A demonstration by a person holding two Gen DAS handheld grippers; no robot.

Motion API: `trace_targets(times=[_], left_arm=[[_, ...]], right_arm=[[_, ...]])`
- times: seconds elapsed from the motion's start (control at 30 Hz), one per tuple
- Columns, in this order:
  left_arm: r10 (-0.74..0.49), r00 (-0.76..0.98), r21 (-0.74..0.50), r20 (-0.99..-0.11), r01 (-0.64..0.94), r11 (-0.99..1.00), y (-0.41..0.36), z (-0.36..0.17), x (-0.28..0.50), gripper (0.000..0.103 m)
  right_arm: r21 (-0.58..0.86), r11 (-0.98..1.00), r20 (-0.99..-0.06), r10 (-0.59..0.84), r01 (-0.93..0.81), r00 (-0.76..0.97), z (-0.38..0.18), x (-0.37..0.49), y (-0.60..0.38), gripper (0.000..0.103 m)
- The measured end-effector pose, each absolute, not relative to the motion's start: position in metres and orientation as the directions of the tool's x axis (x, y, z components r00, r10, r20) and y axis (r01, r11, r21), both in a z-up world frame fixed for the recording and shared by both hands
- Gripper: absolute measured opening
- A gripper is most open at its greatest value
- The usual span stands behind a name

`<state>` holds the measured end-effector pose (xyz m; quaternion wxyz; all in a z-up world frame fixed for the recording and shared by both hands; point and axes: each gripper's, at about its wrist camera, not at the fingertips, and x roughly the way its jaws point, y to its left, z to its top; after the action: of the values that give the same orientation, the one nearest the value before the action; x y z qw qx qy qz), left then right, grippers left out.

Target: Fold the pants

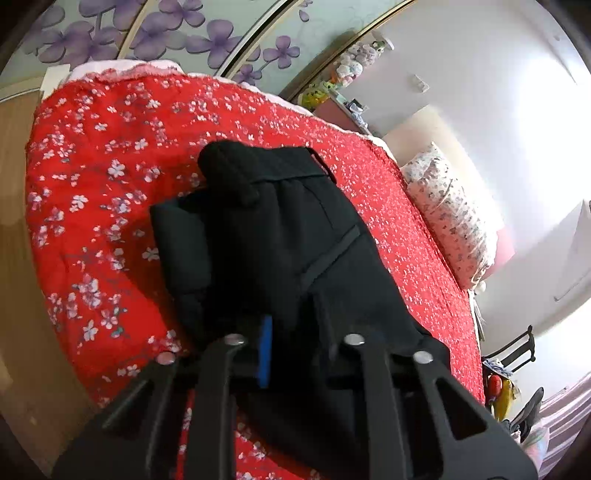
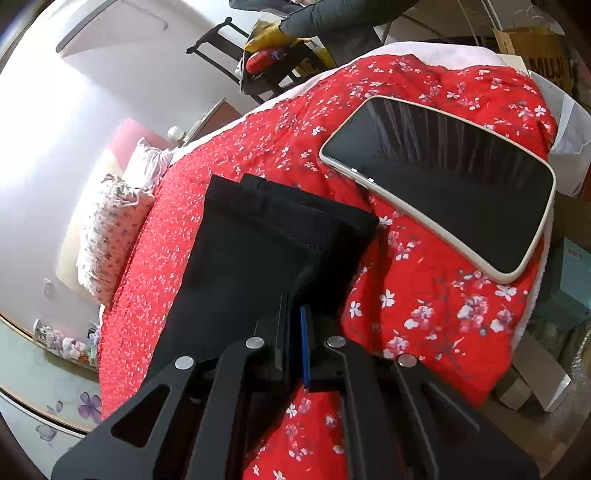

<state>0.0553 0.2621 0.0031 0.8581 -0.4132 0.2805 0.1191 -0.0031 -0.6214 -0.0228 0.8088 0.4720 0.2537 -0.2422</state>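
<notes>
Black pants (image 1: 280, 229) lie partly folded on a red flowered bedspread (image 1: 96, 192). In the left wrist view the waistband end is at the far side and a folded leg part sticks out to the left. My left gripper (image 1: 291, 332) is shut on the near edge of the pants, its blue pad showing against the cloth. In the right wrist view the pants (image 2: 258, 251) lie as a folded stack of layers. My right gripper (image 2: 295, 332) is shut on their near edge, the cloth pinched between the jaws.
A phone (image 2: 443, 184) with a dark screen lies on the bedspread (image 2: 424, 314) just right of the pants. A flowered pillow (image 1: 450, 218) lies at the bed's head. A dark chair (image 2: 266, 66) with clutter stands beyond the bed. A wardrobe (image 1: 192, 33) with purple flowers lines one side.
</notes>
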Motion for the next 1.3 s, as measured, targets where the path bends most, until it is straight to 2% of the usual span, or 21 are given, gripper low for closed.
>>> trace_targets(times=[0.17,0.27,0.33,0.4,0.47,0.5,0.57,0.63,0.7,0.77,0.83,0.93,0.97,1.0,1.03,1.07,1.2,1.3], left_arm=[[0.025,0.84,-0.625,-0.542,-0.422,0.657,0.256,0.016,0.025,0.011],[0.057,0.81,-0.554,-0.584,-0.449,0.701,0.252,0.016,0.029,0.012],[0.05,0.754,-0.518,-0.655,-0.496,0.697,0.254,0.008,0.042,0.02],[0.039,0.753,-0.535,-0.657,-0.501,0.68,0.258,0.007,0.043,0.024],[0.081,0.746,-0.518,-0.661,-0.532,0.67,0.26,0.008,0.034,0.041],[0.114,0.743,-0.511,-0.66,-0.555,0.656,0.261,0.011,0.028,0.055],[0.183,0.763,-0.523,-0.62,-0.575,0.629,0.266,0.02,0.009,0.06],[0.255,0.773,-0.49,-0.582,-0.583,0.648,0.264,0.032,-0.007,0.062],[0.29,0.793,-0.455,-0.536,-0.56,0.692,0.255,0.046,-0.012,0.072],[0.272,0.828,-0.409,-0.49,-0.494,0.767,0.235,0.062,-0.008,0.082],[0.2,0.859,-0.388,-0.471,-0.405,0.828,0.214,0.069,0.004,0.09],[0.101,0.881,-0.347,-0.463,-0.285,0.894,0.184,0.067,0.021,0.092],[0.073,0.88,-0.332,-0.47,-0.252,0.909,0.176,0.063,0.028,0.092],[0.052,0.878,-0.316,-0.476,-0.225,0.922,0.169,0.058,0.033,0.092],[0.044,0.878,-0.303,-0.477,-0.211,0.929,0.166,0.055,0.038,0.092],[0.041,0.879,-0.288,-0.474,-0.199,0.937,0.161,0.052,0.041,0.092],[0.036,0.894,-0.29,-0.446,-0.182,0.939,0.162,0.05,0.044,0.092],[0.032,0.894,-0.308,-0.448,-0.187,0.933,0.17,0.043,0.043,0.093]], right_arm=[[0.658,0.438,-0.612,-0.164,0.613,0.774,-0.019,-0.006,-0.619,0.005],[0.626,0.471,-0.623,-0.178,0.622,0.762,-0.016,-0.003,-0.615,0.005],[0.591,0.473,-0.667,-0.171,0.654,0.725,-0.022,0.003,-0.616,0.005],[0.585,0.468,-0.682,-0.159,0.662,0.714,-0.025,0.005,-0.616,0.006],[0.588,0.464,-0.689,-0.14,0.662,0.711,-0.024,0.001,-0.616,0.013],[0.598,0.451,-0.691,-0.131,0.663,0.711,-0.023,-0.005,-0.616,0.016],[0.614,0.412,-0.694,-0.124,0.673,0.709,-0.022,-0.018,-0.619,0.024],[0.642,0.355,-0.666,-0.18,0.679,0.724,-0.013,-0.043,-0.62,0.025],[0.596,0.403,-0.63,-0.302,0.694,0.716,0.01,-0.059,-0.611,0.025],[0.531,0.54,-0.567,-0.347,0.653,0.747,0.038,-0.053,-0.589,0.025],[0.472,0.726,-0.504,-0.242,0.5,0.829,0.069,-0.021,-0.55,0.025],[0.365,0.907,-0.484,-0.007,0.209,0.875,0.098,0.034,-0.479,0.025],[0.32,0.942,-0.489,0.075,0.099,0.869,0.105,0.053,-0.451,0.029],[0.269,0.962,-0.503,0.175,-0.04,0.846,0.11,0.075,-0.416,0.037],[0.229,0.963,-0.523,0.245,-0.142,0.816,0.112,0.093,-0.386,0.059],[0.2,0.959,-0.541,0.28,-0.203,0.793,0.112,0.104,-0.366,0.074],[0.112,0.874,-0.599,0.439,-0.473,0.67,0.105,0.163,-0.267,0.074],[0.102,0.807,-0.678,0.485,-0.582,0.553,0.089,0.214,-0.208,0.067]])
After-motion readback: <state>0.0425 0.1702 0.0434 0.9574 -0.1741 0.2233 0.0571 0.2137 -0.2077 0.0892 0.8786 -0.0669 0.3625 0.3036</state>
